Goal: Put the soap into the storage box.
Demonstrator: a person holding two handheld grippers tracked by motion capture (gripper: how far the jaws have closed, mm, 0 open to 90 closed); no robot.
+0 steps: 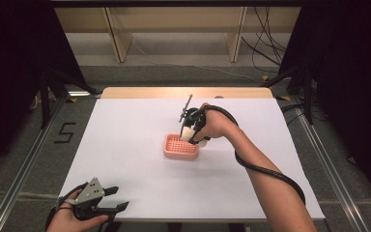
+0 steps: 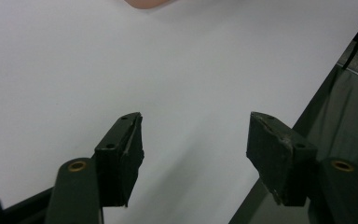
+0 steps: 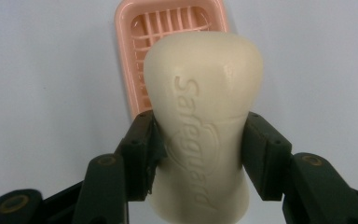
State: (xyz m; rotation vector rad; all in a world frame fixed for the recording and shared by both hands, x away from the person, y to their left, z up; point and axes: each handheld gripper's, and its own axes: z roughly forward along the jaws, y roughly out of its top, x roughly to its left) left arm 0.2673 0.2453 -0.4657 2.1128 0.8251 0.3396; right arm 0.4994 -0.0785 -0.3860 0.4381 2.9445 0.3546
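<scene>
A cream bar of soap (image 3: pixel 205 112) with raised lettering is clamped between the two jaws of my right gripper (image 3: pixel 198 154), which is shut on it. Below it lies a pink slatted soap dish (image 3: pixel 144 32). In the high view the right gripper (image 1: pixel 191 130) holds the soap (image 1: pixel 187 134) just over the right end of the pink dish (image 1: pixel 178 148) at the table's middle. My left gripper (image 1: pixel 117 198) rests at the near left corner, open. In the left gripper view its jaws (image 2: pixel 196 140) stand wide apart over bare white table.
The white table top (image 1: pixel 125 140) has a wooden strip along its far edge (image 1: pixel 188 92). In the left gripper view the table's edge (image 2: pixel 307 107) runs diagonally at the right. Metal rails (image 1: pixel 24 164) flank the table, with shelving legs and cables behind.
</scene>
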